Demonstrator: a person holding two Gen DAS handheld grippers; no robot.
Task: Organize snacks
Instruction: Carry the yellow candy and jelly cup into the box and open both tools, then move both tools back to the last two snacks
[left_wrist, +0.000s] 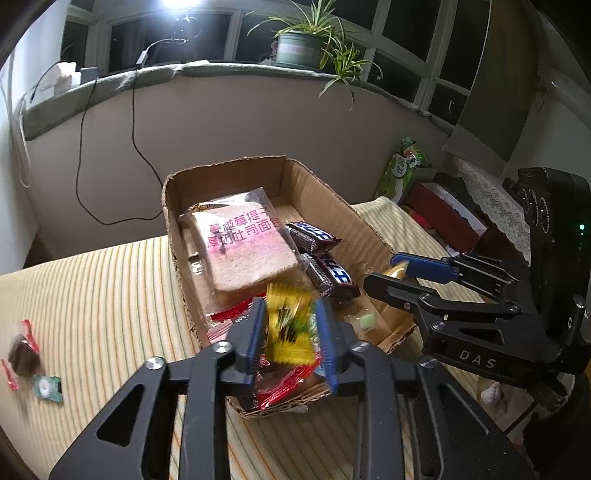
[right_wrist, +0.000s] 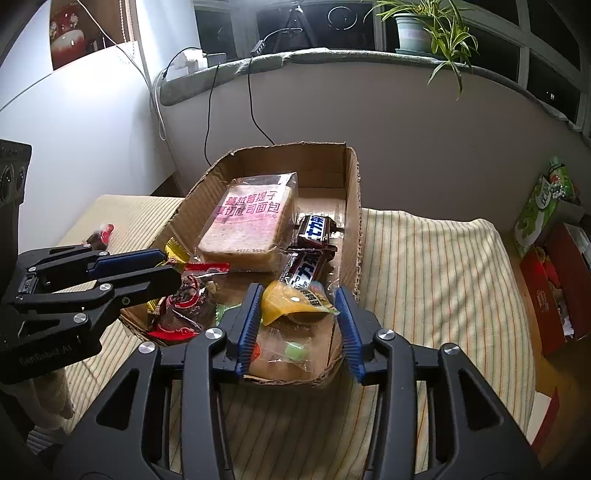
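A torn cardboard box (right_wrist: 352, 192) is seen on a striped cloth (right_wrist: 424, 258), holding a bagged bread slice (right_wrist: 247, 225), two chocolate bars (right_wrist: 314, 229) and smaller sweets. A blurred yellow snack packet (left_wrist: 288, 325) lies between the left tongs (left_wrist: 290, 332); whether the pads press it cannot be told. The right tongs (right_wrist: 299, 325) are held apart around an orange-yellow packet (right_wrist: 291, 301), their pads clear of it.
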